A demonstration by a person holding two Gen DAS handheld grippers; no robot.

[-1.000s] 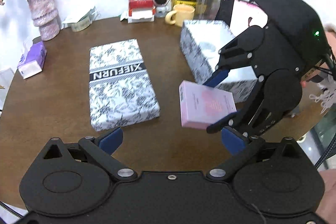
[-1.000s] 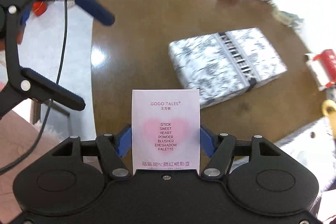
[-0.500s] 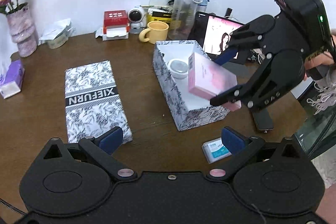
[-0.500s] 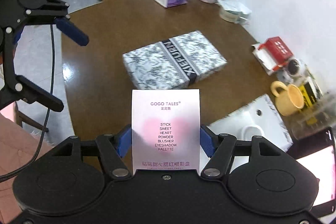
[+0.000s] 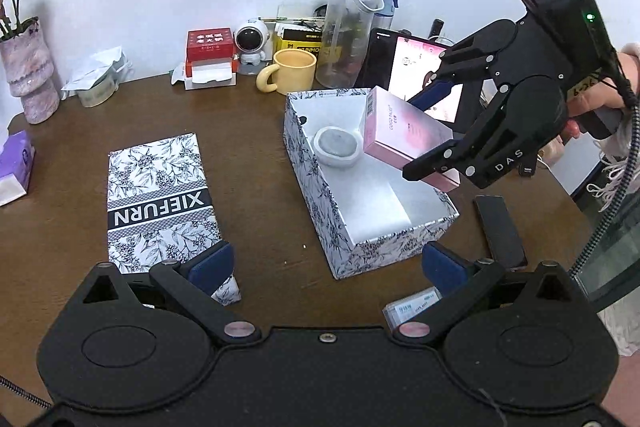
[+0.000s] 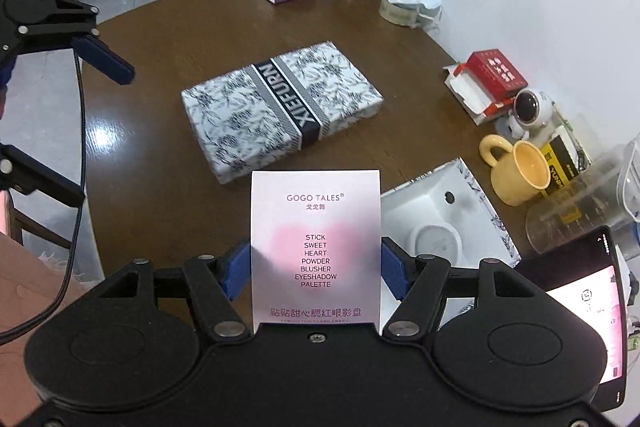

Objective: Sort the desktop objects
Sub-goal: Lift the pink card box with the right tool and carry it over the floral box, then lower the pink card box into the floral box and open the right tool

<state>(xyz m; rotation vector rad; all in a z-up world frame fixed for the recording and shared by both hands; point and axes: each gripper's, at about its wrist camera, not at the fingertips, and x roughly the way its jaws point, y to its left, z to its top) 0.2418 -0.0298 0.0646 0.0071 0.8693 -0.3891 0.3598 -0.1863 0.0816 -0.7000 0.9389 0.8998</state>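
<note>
Right tool (image 6: 316, 267) pinches the pink palette box (image 5: 404, 139) by its sides — held tilted over the open patterned box (image 5: 360, 227), above the round white jar (image 5: 335, 148) inside. Left tool (image 5: 326, 263) spread wide, nothing in it. Patterned lid (image 5: 160, 203) lies flat on the bench (image 5: 256, 163), apart from the box.

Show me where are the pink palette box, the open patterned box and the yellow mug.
pink palette box (image 6: 315, 251), right wrist view, printed front face.
open patterned box (image 5: 308, 179), left wrist view, outer side wall.
yellow mug (image 5: 294, 75), left wrist view, body.
</note>
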